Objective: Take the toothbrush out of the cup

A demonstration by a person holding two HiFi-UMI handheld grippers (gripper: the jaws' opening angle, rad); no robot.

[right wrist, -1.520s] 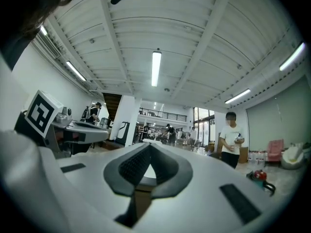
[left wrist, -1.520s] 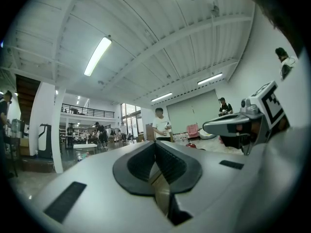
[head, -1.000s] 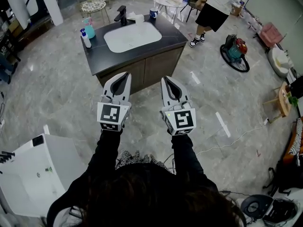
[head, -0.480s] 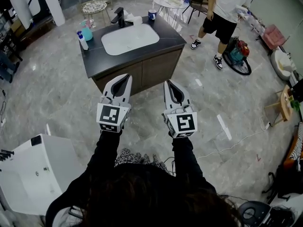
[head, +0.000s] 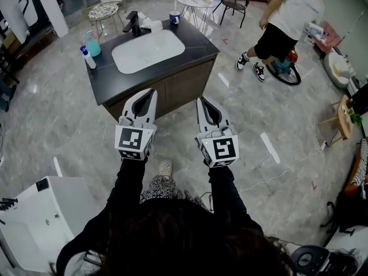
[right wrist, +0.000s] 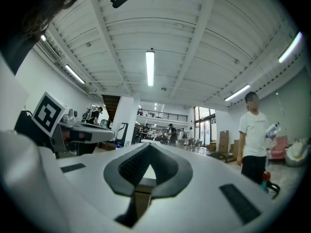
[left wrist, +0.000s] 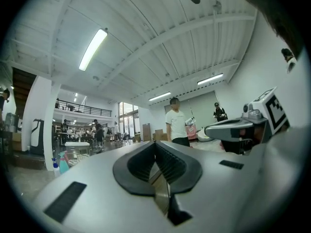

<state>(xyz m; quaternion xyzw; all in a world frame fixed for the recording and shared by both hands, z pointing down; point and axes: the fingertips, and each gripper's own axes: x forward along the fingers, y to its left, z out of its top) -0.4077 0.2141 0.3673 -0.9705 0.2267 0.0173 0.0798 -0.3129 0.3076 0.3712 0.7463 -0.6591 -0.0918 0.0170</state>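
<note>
A dark-topped vanity (head: 115, 79) with a white basin (head: 148, 50) stands ahead of me. On its left end sits a teal cup (head: 94, 47) with a pinkish toothbrush (head: 88, 36) sticking up from it, too small to make out well. My left gripper (head: 150, 92) and right gripper (head: 202, 101) are held side by side, short of the vanity's front, both shut and empty. The left gripper view looks level along shut jaws (left wrist: 155, 142); the cup (left wrist: 63, 163) shows small at far left. The right gripper (right wrist: 147, 147) likewise shows nothing between its pads.
A white pump bottle (head: 87, 57) stands beside the cup, and a black faucet (head: 133, 23) and a blue mug (head: 174, 18) sit at the counter's back. A person in a white shirt (head: 287, 22) walks at right. A white appliance (head: 40, 217) stands at lower left.
Both grippers have moved forward toward the vanity, staying shut. The vanity now sits further left in the head view. The person at right has walked nearer.
</note>
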